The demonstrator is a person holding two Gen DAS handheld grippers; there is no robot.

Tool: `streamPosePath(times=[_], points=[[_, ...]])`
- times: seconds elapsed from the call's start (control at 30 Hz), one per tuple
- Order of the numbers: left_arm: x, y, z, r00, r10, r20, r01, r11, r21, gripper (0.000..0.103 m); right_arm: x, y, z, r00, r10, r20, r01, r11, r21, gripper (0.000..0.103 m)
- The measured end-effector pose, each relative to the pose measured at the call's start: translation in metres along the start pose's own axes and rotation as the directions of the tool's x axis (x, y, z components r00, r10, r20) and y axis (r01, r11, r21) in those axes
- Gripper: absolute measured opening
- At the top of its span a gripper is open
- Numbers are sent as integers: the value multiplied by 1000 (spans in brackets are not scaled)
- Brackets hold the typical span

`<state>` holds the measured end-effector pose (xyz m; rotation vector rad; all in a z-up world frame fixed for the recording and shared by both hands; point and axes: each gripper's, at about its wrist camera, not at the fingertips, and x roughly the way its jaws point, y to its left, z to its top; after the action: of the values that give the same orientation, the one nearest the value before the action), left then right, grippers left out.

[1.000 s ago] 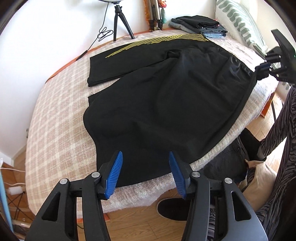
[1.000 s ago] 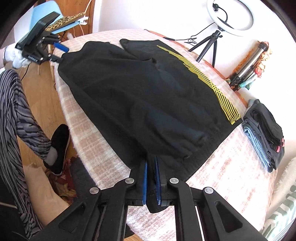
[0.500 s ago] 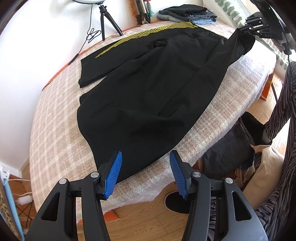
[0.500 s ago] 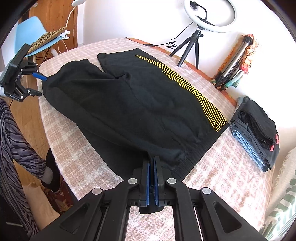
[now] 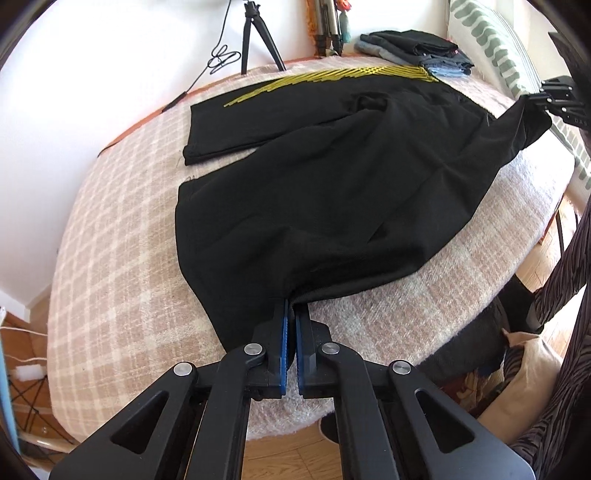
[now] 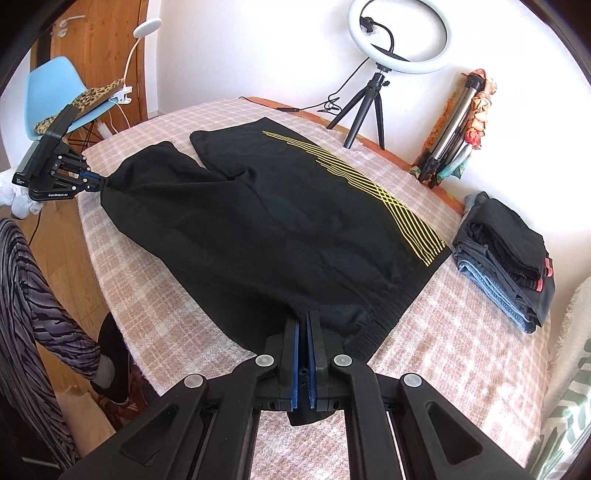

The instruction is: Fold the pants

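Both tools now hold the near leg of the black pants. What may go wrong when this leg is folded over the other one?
1. The left tool pinches only the hem edge of the pants, so the cloth may slip out.
2. The near leg sags between the left tool and the right tool; it may land wrinkled.
3. It may cover the far leg with the yellow stripes unevenly, since the legs lie spread apart.

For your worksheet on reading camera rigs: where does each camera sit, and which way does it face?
Left wrist: behind the left gripper, facing along the black pants; striped leg at right.
Right wrist: behind the right gripper at the waistband, facing the ring light.
Shared: pants, folded clothes stack, each other's gripper.
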<state>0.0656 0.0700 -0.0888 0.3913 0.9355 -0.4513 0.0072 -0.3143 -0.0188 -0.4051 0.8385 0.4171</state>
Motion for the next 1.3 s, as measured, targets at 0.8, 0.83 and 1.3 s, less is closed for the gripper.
streamPosePath(times=[0.8,0.83,1.3], points=[[-12,75,154,956,125,265,-80,982,-173,1,7,-84,86,980,-161,114,153,985,78,0],[-8,78,161,957,126,261,-82,981,-174,1,13,-92,90,980,-166,109,158,984,81,0],[98,97,231,985,144,95,-133,984,-117,1,126,-169,120,984,-176,-31,179,980,87,0]])
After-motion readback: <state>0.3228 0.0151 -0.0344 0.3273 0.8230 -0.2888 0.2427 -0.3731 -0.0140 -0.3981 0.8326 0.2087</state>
